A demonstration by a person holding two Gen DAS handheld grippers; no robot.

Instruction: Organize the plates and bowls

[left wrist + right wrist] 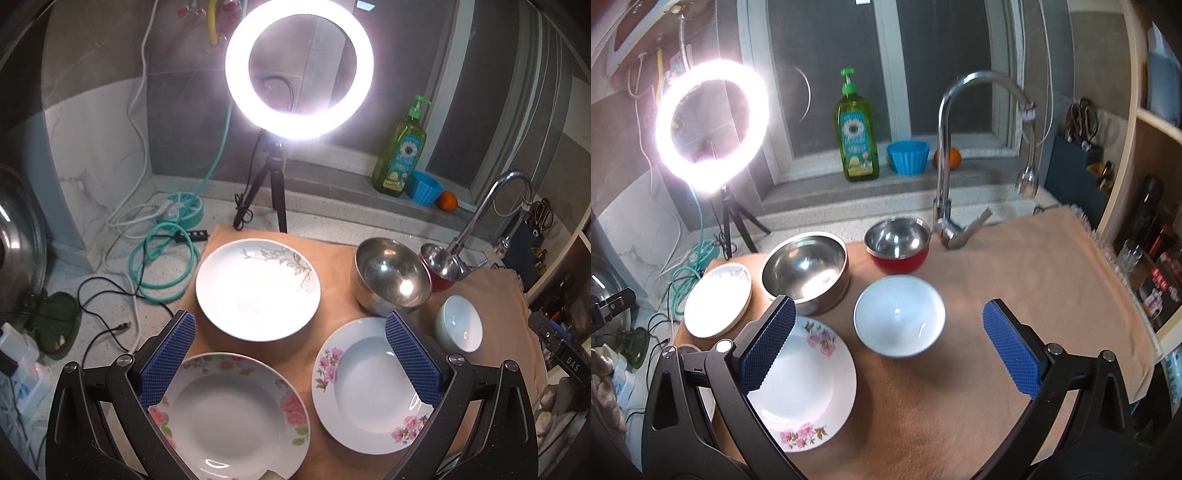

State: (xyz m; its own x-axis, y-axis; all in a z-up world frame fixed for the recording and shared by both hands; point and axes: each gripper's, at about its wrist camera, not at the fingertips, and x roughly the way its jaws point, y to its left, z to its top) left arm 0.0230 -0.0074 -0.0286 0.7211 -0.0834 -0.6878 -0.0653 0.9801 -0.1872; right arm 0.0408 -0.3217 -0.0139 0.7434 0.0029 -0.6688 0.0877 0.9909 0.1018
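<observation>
Three plates lie on a tan cloth: a green-leaf plate at the back, a rose-rimmed plate at the front left, and a pink-flower plate at the front right, also in the right wrist view. A steel bowl, a red-sided steel bowl and a white bowl stand to the right. My left gripper is open and empty above the front plates. My right gripper is open and empty, just in front of the white bowl.
A lit ring light on a tripod stands at the back. Cables and a teal hose lie on the counter at left. A faucet rises behind the bowls. A soap bottle, blue cup and orange sit on the sill.
</observation>
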